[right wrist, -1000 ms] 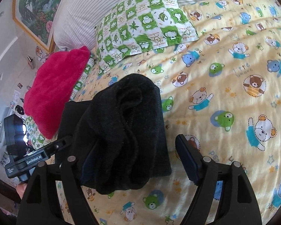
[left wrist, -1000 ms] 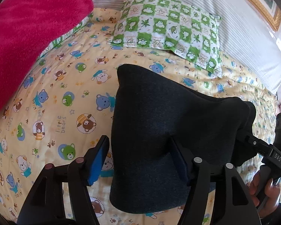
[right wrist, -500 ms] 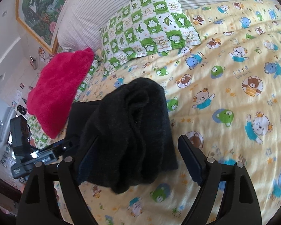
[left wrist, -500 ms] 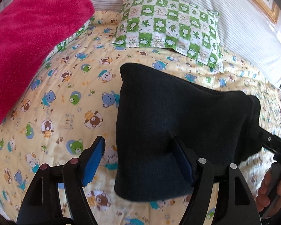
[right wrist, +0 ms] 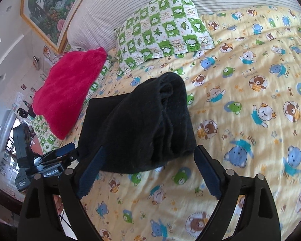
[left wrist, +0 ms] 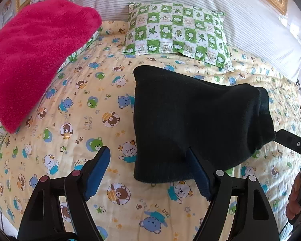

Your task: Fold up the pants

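Note:
The black pants (left wrist: 190,118) lie folded into a thick block on the yellow bear-print bedspread (left wrist: 74,124). My left gripper (left wrist: 150,172) is open at the block's near edge; its right finger (left wrist: 200,176) touches the fabric. The pants also show in the right wrist view (right wrist: 142,126), bunched in layers. My right gripper (right wrist: 148,172) is open, its fingers astride the near end of the block. Neither gripper holds cloth.
A green-checked pillow (left wrist: 176,34) and a striped headboard cushion (left wrist: 250,20) lie behind the pants. A pink fluffy blanket (left wrist: 30,54) sits at the left. The other gripper's body shows at the left edge of the right wrist view (right wrist: 36,160).
Both grippers have drawn back from the pants. The pants have settled lower onto the bed and now sit clear of the right gripper's left finger.

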The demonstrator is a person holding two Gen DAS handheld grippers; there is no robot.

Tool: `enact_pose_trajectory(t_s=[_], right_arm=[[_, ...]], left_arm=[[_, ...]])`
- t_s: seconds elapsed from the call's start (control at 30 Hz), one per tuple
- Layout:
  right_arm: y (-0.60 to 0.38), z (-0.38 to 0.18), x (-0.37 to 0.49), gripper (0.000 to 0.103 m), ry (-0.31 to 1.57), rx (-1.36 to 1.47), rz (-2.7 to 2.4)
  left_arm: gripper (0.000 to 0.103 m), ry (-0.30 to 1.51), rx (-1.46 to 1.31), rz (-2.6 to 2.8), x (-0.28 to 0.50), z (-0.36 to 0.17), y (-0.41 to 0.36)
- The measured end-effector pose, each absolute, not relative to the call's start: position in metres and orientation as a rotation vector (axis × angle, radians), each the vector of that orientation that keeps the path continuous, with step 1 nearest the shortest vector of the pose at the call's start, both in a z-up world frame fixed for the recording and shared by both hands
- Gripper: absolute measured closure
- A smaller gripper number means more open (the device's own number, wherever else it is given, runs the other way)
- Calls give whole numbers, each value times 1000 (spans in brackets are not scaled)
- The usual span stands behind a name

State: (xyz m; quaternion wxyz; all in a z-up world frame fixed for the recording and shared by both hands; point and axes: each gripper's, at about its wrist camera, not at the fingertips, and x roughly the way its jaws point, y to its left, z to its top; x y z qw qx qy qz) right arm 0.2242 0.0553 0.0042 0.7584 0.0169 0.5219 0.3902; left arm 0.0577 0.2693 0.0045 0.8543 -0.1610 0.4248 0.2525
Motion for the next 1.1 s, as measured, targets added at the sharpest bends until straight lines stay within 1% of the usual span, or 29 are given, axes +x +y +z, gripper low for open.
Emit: enact_pose_trajectory(t_s=[0.23, 0.37, 0.53, 0.67, 0.9, 1.1], right_arm=[[58, 11, 203, 12, 1113, -17, 892], [62, 17, 188, 6, 1076, -88, 922], [71, 19, 175, 5, 1041, -190, 964], [75, 18, 174, 3, 1030, -217, 990], [86, 11, 171, 2, 1009, -301, 1028], [88, 6, 172, 2, 1014, -296, 1046]], left_arm=[[23, 883, -266, 543, 49, 10, 256], [23, 868, -244, 546, 41, 12, 251], [21, 846, -222, 549, 33, 15, 246], [21, 844, -208, 542, 31, 13, 245], [19, 850, -199, 534, 27, 9, 243], [19, 850, -219, 531, 25, 7, 246]])
